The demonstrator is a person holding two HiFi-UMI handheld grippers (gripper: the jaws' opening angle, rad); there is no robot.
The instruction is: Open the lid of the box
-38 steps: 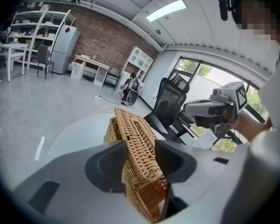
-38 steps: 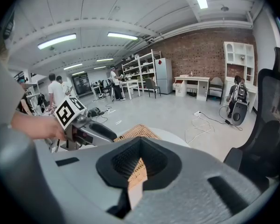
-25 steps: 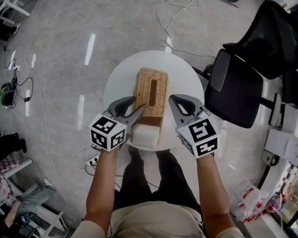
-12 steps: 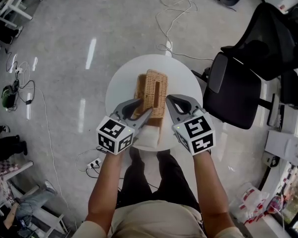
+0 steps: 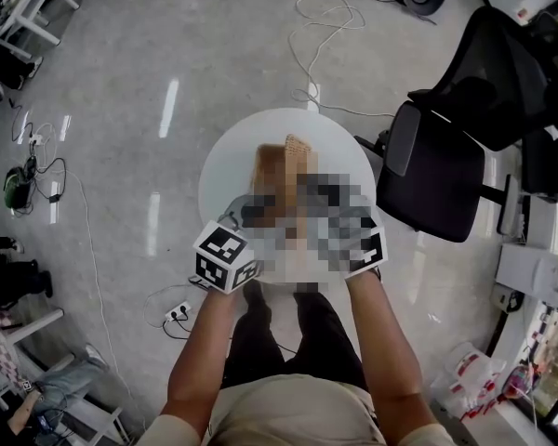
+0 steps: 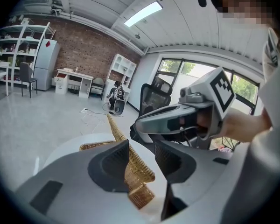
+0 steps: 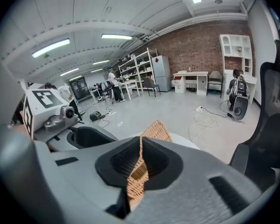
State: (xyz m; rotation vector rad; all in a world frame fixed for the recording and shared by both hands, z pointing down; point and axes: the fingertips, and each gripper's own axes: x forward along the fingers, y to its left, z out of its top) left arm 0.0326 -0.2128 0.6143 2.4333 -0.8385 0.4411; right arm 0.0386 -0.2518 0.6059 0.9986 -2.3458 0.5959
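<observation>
The right tongs (image 7: 140,155) are clamped on the wicker lid (image 7: 156,129), which stands tipped up over the box (image 6: 94,146) on the round desk (image 5: 228,161). The left tongs (image 6: 141,154) are apart around the box's near end. The opening looks half done. Next, the lid probably needs swinging clear while the box is steadied.

Head view looks down; both gripper views, close, seemingly share lid (image 7: 156,130).

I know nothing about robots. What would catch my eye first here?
The wicker lid stands tilted up on edge, pinched between the jaws of the right gripper. Below it is a round white table, with the left gripper close alongside, jaws apart. A black office chair stands right of the table.
</observation>
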